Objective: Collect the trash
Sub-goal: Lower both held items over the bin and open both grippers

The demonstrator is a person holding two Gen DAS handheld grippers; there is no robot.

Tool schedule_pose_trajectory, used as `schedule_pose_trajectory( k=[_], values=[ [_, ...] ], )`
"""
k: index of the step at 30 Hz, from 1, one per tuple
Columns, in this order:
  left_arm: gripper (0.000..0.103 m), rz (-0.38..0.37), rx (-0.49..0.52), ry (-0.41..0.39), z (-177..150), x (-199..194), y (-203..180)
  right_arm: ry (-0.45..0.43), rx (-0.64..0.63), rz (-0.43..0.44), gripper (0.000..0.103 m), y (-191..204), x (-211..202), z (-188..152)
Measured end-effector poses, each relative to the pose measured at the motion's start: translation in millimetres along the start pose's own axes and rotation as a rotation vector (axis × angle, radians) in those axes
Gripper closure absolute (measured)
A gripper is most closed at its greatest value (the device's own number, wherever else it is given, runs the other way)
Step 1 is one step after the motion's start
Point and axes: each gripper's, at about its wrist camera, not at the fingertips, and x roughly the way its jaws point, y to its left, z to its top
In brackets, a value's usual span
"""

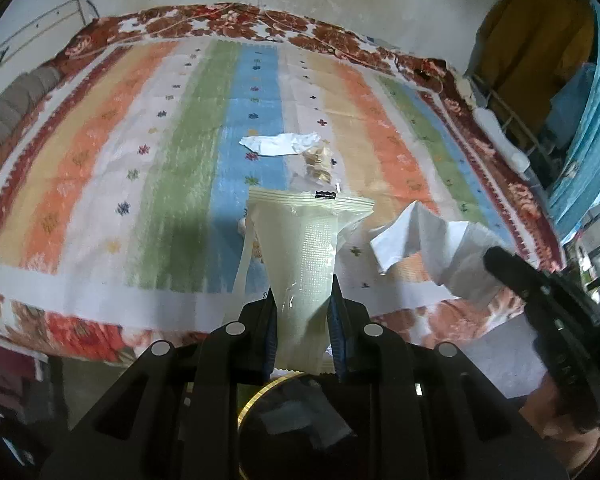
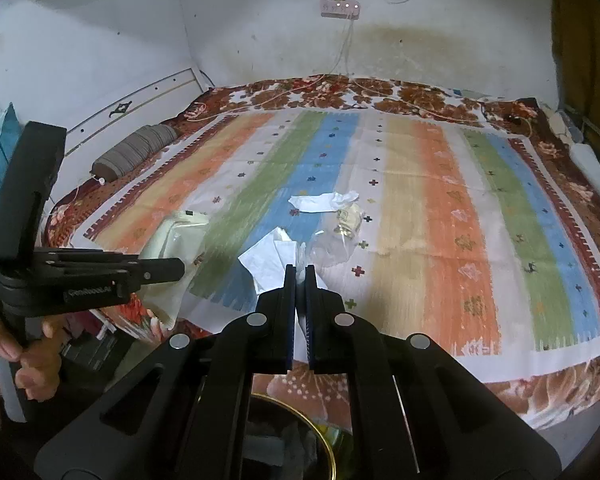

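My left gripper (image 1: 305, 312) is shut on a pale cream plastic wrapper (image 1: 308, 232), which sticks up and out between its fingers; from the right wrist view the same gripper (image 2: 178, 269) and wrapper (image 2: 172, 236) show at the left. My right gripper (image 2: 300, 273) is shut on a crumpled white paper (image 2: 270, 256), also seen in the left wrist view as gripper (image 1: 496, 260) and paper (image 1: 432, 248). On the striped bedspread (image 2: 432, 216) lie another crumpled white paper (image 2: 324, 202) and a clear bag with snack pieces (image 2: 346, 220). A gold-rimmed bin (image 2: 320, 432) sits below both grippers.
A grey rolled pillow (image 2: 136, 152) lies at the bed's far left. A power strip (image 2: 340, 7) with cables hangs on the wall. A person's hand (image 2: 32, 364) holds the left gripper's handle. Shelving and a blue curtain (image 1: 588, 128) stand to the right.
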Motion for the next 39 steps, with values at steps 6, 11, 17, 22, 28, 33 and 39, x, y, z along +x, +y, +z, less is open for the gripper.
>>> schedule_pose_trajectory(
  k=[6, 11, 17, 22, 28, 33, 39],
  values=[
    [0.082, 0.007, 0.003, -0.012, -23, -8, -7, -0.002, 0.004, 0.027, 0.100, 10, -14, -16],
    [0.082, -0.049, -0.039, -0.010, -43, -13, -8, 0.013, 0.020, 0.044, 0.100, 15, -22, -33],
    [0.082, -0.079, -0.076, -0.002, -66, -16, -8, 0.043, 0.038, 0.048, 0.100, 16, -28, -56],
    [0.082, -0.078, -0.071, -0.008, -84, -19, -11, 0.067, 0.050, 0.054, 0.100, 19, -31, -72],
    [0.082, -0.087, -0.085, 0.002, -104, -18, -11, 0.098, 0.071, 0.065, 0.100, 22, -33, -89],
    [0.082, -0.086, -0.099, 0.017, -121, -14, -10, 0.127, 0.089, 0.079, 0.100, 24, -34, -104],
    [0.082, -0.070, -0.101, 0.033, -140, -10, -10, 0.164, 0.106, 0.097, 0.100, 29, -35, -123]
  ],
)
